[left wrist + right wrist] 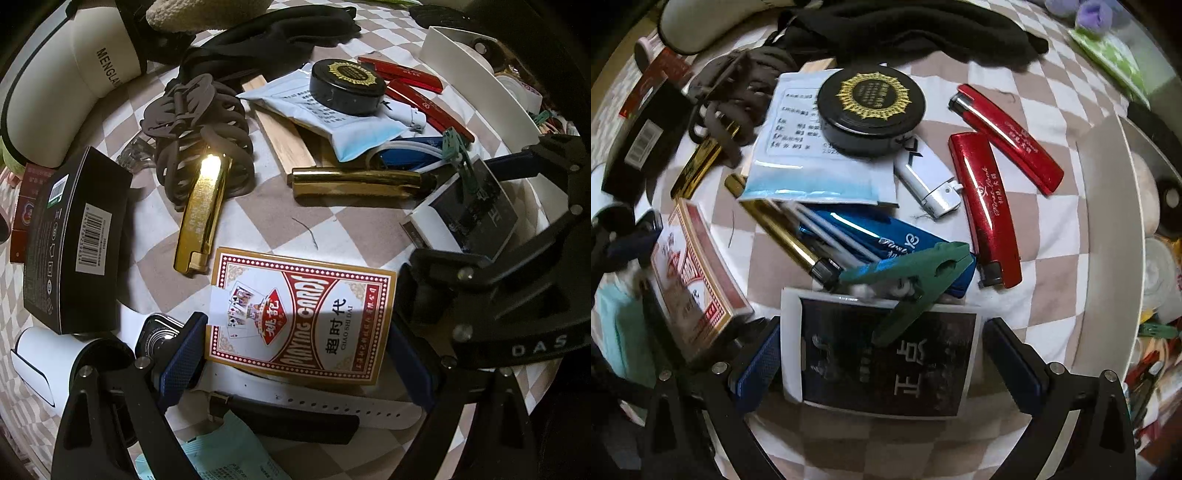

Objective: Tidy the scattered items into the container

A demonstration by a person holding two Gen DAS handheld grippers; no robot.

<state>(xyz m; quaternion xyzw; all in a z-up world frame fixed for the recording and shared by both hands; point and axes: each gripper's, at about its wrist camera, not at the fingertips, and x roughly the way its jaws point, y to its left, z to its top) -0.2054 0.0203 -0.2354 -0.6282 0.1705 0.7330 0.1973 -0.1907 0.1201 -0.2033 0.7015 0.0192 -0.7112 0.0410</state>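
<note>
A red-and-white playing card box (299,317) sits between the fingers of my left gripper (295,360), which is shut on its two sides. In the right wrist view the same card box (698,284) looks tilted and blurred. My right gripper (884,363) is shut on a black-and-white box (882,358), with a green clip (916,280) lying across its far edge. The right gripper (480,212) also shows at the right of the left wrist view. The white container (1108,192) stands at the right, its wall (476,74) curving along the far right.
On the checkered cloth lie two red lighters (986,210), a white lighter (923,177), a blue lighter (886,236), gold lighters (203,210), a round black tin (871,107) on a mask packet (820,166), a brown hair claw (199,133), a black box (74,247) and a watch (295,406).
</note>
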